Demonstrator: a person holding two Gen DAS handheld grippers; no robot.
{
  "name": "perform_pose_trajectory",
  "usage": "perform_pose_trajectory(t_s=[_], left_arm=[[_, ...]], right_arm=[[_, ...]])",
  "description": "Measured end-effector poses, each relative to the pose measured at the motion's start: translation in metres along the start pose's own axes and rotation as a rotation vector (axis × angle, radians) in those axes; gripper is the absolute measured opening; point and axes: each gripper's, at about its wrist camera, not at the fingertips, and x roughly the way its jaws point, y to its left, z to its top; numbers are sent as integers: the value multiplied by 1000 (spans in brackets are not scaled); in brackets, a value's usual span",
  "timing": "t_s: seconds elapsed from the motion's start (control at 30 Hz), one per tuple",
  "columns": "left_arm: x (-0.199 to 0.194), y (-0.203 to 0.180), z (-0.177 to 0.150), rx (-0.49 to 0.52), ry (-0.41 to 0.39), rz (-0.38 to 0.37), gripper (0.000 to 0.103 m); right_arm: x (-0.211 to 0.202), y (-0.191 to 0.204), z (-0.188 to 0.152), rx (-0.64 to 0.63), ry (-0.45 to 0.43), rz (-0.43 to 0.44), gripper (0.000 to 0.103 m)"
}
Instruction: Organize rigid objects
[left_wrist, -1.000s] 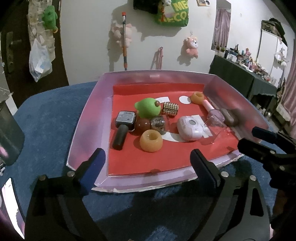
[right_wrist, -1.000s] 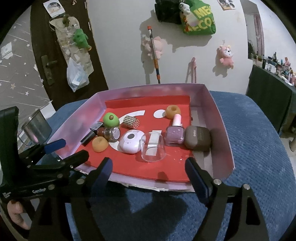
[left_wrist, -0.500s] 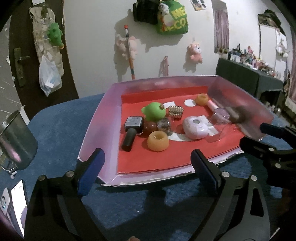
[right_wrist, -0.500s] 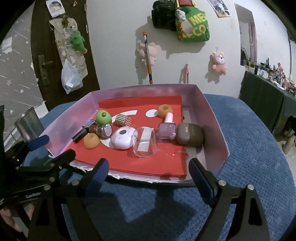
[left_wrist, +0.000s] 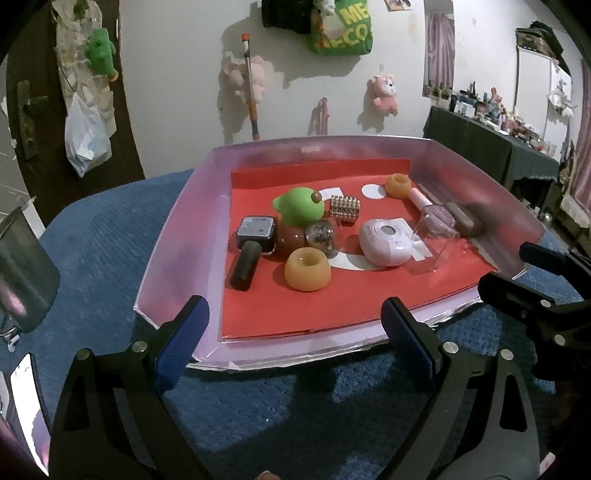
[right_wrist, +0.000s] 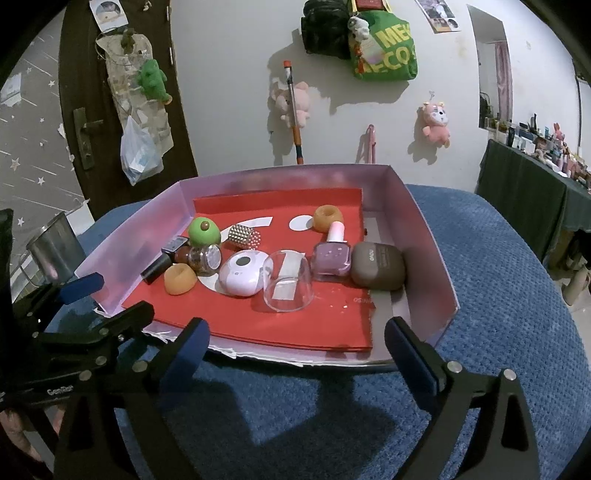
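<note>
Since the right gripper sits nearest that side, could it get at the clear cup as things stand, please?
Probably yes: the right gripper is open and empty just outside the tray, whose near side has no wall. The clear cup lies on its side nearest that edge, with nothing in front.

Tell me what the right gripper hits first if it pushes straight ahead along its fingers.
Probably the tray's torn near edge, or the red liner just inside it. The open, empty right gripper aims at that rim. If it clears it, the tipped clear cup comes next. Depth is hard to judge here.
</note>
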Motion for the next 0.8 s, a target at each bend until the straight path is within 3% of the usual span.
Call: perform_pose_trajectory(t_s=[0.47, 0.8], left_arm=[[6, 2, 0, -11, 34, -29, 96], [-1, -1, 1, -8, 14, -57, 96]], right_arm=[[3, 2, -1, -5, 13, 0, 103], [-1, 1, -1, 7, 0, 17, 103]])
